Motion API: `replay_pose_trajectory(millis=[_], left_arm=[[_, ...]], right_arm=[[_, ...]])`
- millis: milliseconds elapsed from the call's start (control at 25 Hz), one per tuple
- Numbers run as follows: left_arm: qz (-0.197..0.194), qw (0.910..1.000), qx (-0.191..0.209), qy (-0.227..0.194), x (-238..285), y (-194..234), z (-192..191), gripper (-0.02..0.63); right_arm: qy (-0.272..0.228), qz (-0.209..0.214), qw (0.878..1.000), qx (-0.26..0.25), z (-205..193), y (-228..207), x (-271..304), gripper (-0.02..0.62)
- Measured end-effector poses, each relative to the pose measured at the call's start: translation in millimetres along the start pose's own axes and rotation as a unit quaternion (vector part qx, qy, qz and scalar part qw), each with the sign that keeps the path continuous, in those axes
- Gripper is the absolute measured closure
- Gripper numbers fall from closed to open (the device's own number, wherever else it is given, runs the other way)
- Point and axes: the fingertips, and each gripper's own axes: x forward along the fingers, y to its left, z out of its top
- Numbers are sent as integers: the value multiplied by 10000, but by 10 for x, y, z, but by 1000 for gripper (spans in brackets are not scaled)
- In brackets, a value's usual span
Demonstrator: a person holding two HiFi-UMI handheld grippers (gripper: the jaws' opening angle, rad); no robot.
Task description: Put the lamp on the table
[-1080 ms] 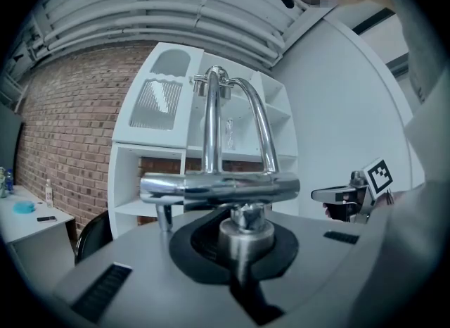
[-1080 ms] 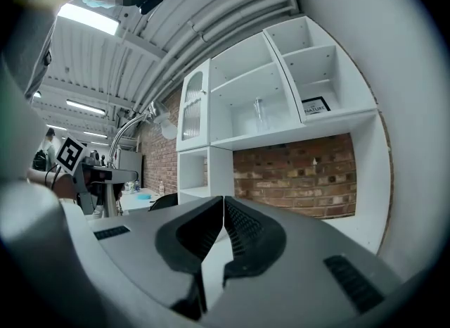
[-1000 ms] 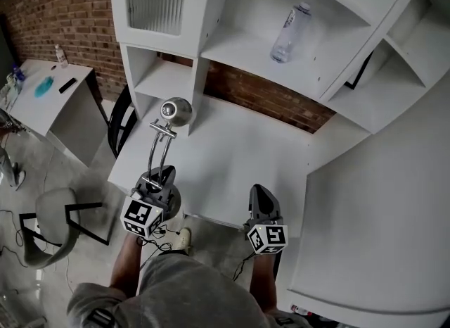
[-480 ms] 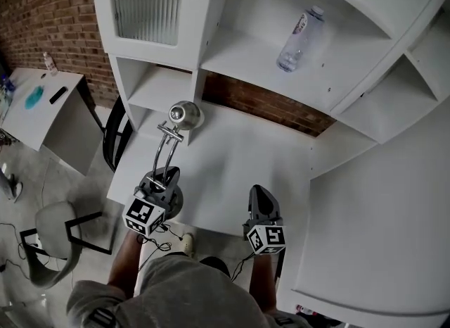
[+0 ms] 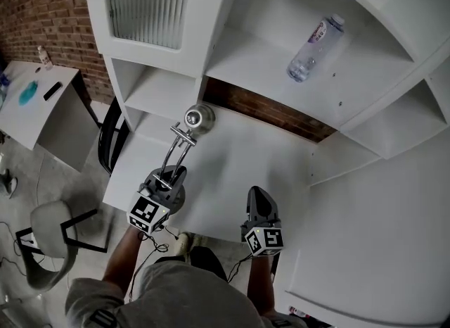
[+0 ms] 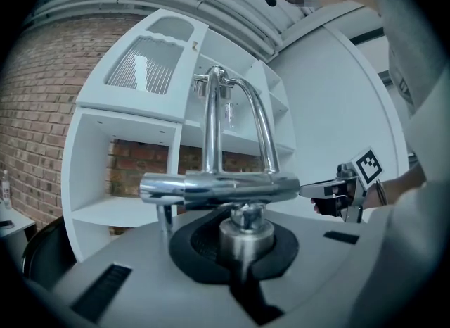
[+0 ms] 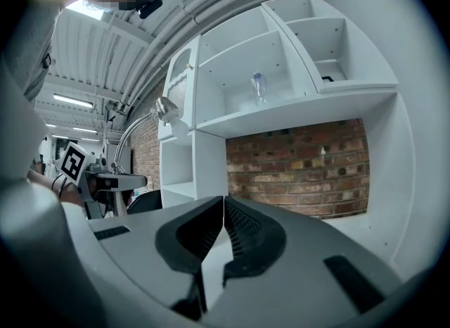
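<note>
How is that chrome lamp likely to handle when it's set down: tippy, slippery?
The lamp looks top-heavy: its head sits high on long arms, so it may tip. Polished chrome probably slips, and the left gripper grips only a short stem.

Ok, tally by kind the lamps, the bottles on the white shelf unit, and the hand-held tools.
Shiny chrome desk lamp: 1
Clear plastic bottle on the white shelf: 1
Grey hand-held tools, the left tool clamped on the lamp and the right tool shut and empty: 2
Total: 4
</note>
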Motion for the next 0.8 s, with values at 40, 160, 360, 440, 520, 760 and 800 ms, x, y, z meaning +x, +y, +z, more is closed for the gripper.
replay_pose_trajectory(millis=[40,160,360,440,520,760,800], left_arm=[[-13,10000,6,-4,34,12,-18,605],[-19,10000,-5,-15,126,63,-87,605],[-71,9999,-148,12,293,159,-223,605],[-135,9998,-142,27,378,198,-274,606],[-230,9997,-102,44,475,217,-335,606],[-288,9995,-58,126,732,280,-586,606],[-281,9995,-82,121,783,302,-624,605]], right_arm=[[28,21,10000,15,-17,1,32,571],[96,77,9999,43,-63,-6,126,571],[225,157,9996,31,-134,-47,286,571],[268,222,9994,31,-165,-64,378,571],[308,287,9991,32,-201,-94,457,571],[368,407,9984,95,-336,-232,642,571],[394,418,9983,108,-360,-263,675,571]])
